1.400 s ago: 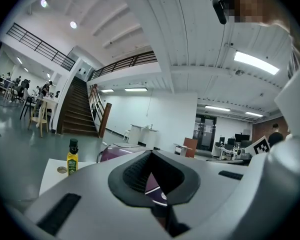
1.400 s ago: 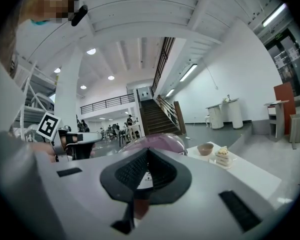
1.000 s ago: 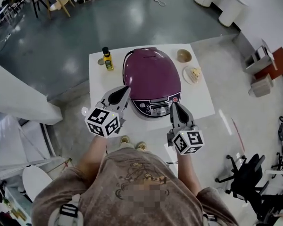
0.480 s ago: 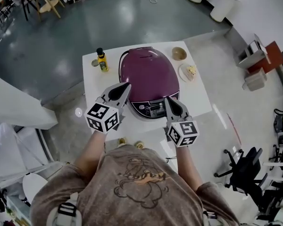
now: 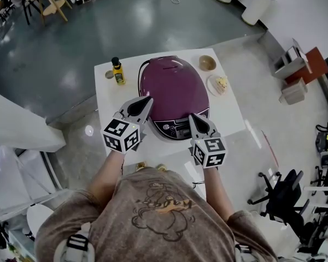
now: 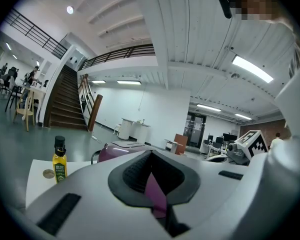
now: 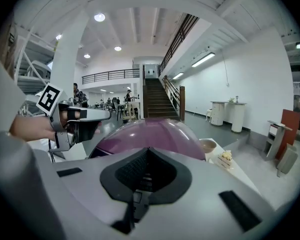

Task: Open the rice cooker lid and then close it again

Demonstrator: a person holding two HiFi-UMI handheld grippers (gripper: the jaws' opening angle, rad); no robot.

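Observation:
A purple rice cooker (image 5: 175,87) stands on a white table (image 5: 110,100) with its lid down and its control panel (image 5: 177,127) facing me. My left gripper (image 5: 147,100) is at the cooker's front left, jaws shut with nothing in them, tip close by the cooker's side. My right gripper (image 5: 192,117) hovers over the panel's right end, also shut and empty. The left gripper view shows the cooker (image 6: 121,149) just past the closed tips (image 6: 151,153). The right gripper view has the lid's dome (image 7: 155,134) straight ahead of the closed tips (image 7: 149,150).
A yellow oil bottle (image 5: 118,71) (image 6: 59,159) and a small round disc (image 5: 109,74) sit at the table's back left. A bowl (image 5: 208,63) (image 7: 208,145) and a plate with cake (image 5: 221,84) (image 7: 224,157) are at the back right. Floor surrounds the small table.
Both grippers have sunk a little and edged in on the cooker's front; the right one has shifted left over the panel. The lid stays down.

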